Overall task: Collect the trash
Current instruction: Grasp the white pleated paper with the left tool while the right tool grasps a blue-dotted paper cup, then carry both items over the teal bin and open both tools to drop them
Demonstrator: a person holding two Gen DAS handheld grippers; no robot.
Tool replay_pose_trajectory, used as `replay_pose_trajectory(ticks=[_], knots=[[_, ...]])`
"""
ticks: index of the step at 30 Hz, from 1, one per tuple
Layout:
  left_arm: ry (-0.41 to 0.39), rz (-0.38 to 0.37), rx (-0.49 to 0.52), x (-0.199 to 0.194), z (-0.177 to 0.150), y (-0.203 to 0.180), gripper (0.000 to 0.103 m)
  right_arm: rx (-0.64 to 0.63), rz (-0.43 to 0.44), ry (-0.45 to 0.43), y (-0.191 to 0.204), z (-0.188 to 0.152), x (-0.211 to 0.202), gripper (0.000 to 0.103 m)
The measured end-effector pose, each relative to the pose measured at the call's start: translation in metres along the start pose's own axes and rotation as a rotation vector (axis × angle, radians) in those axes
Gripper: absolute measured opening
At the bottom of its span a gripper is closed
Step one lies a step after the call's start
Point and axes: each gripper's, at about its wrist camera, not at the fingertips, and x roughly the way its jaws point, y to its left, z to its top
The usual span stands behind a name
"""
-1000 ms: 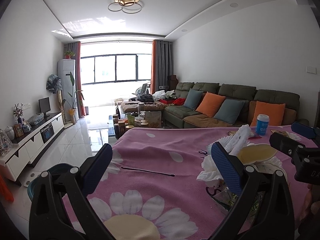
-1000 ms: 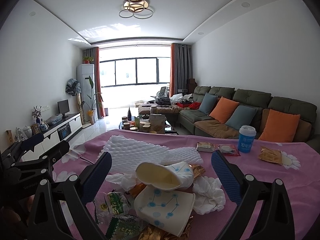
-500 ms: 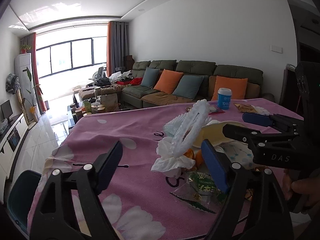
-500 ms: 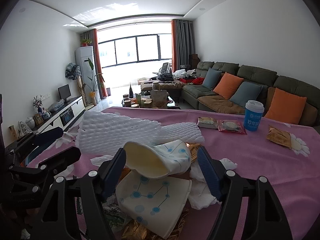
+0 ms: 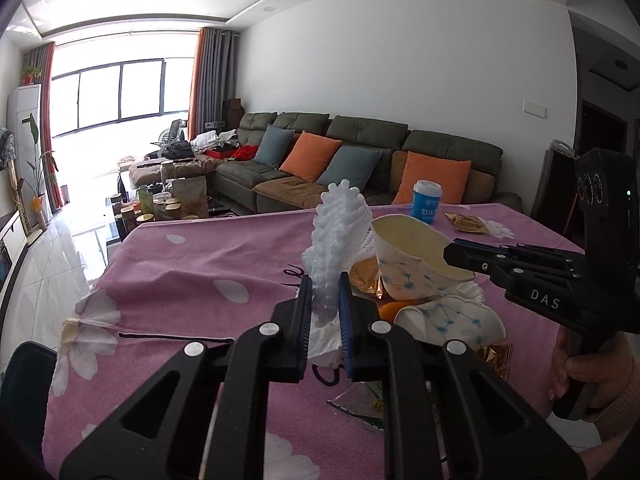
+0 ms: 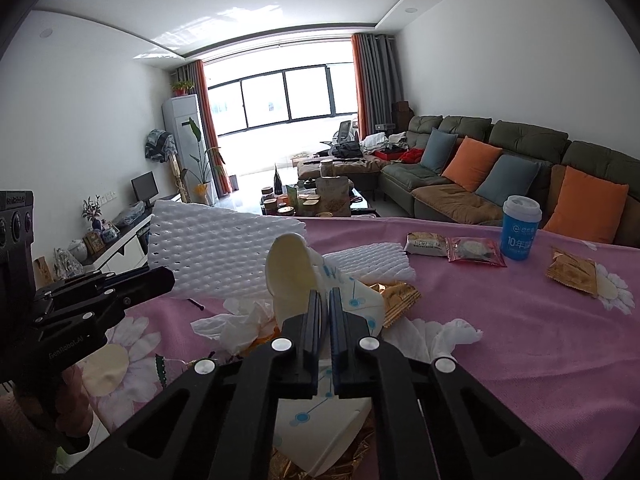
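Gripping: left tongs have just been closing and now pinch the lower edge of a white dimpled foam-net sheet, which stands upright between the pads.
Right tongs: right tongs have just been closing and are clamped on the rim of a crushed white paper cup with blue dot-and-line print.
Trash pile: crumpled white tissue and gold foil wrappers lie just beside both tongs.
Surface: pink cloth with white daisies covers it.
Beyond the right tongs: blue paper cup with white lid, upright, well apart.
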Motion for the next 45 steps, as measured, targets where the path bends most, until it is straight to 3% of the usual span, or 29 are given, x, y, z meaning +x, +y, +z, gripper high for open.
replay_pose_trajectory(ticks=[5, 10, 19, 30, 38, 45], knots=[[-0.041, 0.027, -0.024, -0.025, 0.009, 0.019, 0.013, 0.003, 0.051, -0.030, 0.007, 0.014, -0.008, 0.003], [-0.075, 0.093, -0.052, -0.061, 0.011, 0.043, 0.013, -0.003, 0.173, -0.040, 0.034, 0.028, -0.006, 0.003], [-0.091, 0.325, -0.141, -0.134, -0.007, 0.111, 0.013, -0.063, 0.419, 0.004, 0.121, 0.046, 0.028, 0.003], [-0.020, 0.563, -0.270, -0.188, -0.049, 0.206, 0.013, -0.091, 0.606, 0.121, 0.211, 0.055, 0.084, 0.003], [0.066, 0.625, -0.335, -0.203, -0.088, 0.251, 0.013, -0.117, 0.679, 0.218, 0.261, 0.047, 0.120, 0.003], [0.148, 0.621, -0.378, -0.178, -0.111, 0.264, 0.014, -0.147, 0.687, 0.317, 0.297, 0.032, 0.147, 0.003]])
